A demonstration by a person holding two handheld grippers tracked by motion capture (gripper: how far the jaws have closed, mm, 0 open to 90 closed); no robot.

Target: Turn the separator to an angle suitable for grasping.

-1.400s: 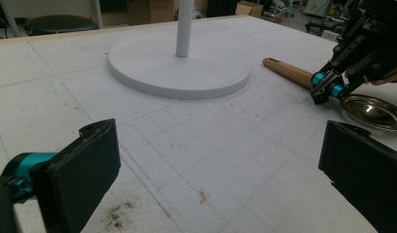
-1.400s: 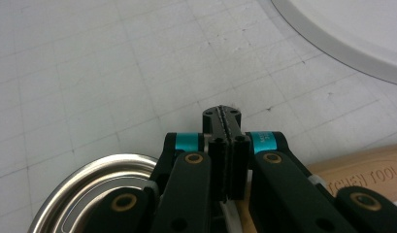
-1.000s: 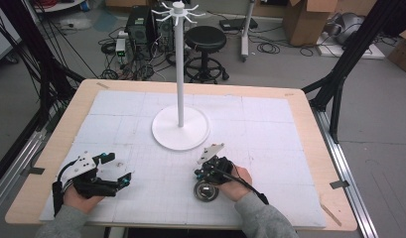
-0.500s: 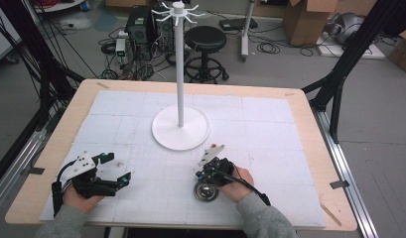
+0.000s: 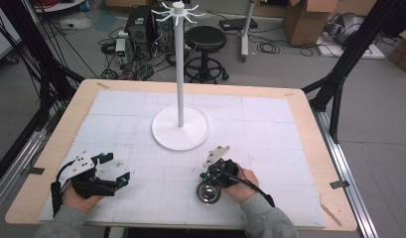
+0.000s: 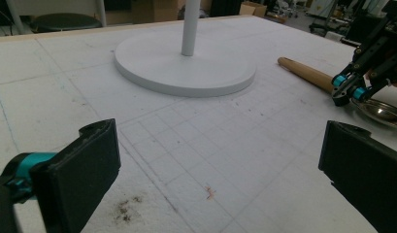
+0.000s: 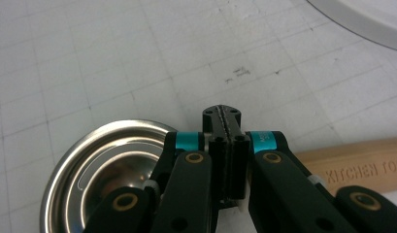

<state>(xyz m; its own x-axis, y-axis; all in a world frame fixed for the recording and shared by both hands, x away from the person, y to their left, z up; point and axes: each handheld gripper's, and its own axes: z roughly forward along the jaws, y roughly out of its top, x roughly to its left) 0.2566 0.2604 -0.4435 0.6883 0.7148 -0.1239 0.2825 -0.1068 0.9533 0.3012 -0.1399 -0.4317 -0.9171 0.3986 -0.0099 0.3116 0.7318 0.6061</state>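
Right gripper view: right gripper (image 7: pixel 224 127) jaws pressed together, nothing visible between the tips, sitting over the ladle (image 7: pixel 106 170) where its steel bowl meets the wooden handle. High view: ladle (image 5: pixel 209 192) lies near the stand (image 5: pixel 180 126) base. Left gripper (image 5: pixel 117 174) wide open, holds nothing, well apart from stand.

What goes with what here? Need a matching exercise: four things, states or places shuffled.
Things:
1 left gripper
2 right gripper
3 white stand
4 steel bowl

States:
a jaws shut
b upright, farther off than both grippers
c lying flat, just under a gripper's tips
d jaws wide open

Pairs: 1-d, 2-a, 3-b, 4-c
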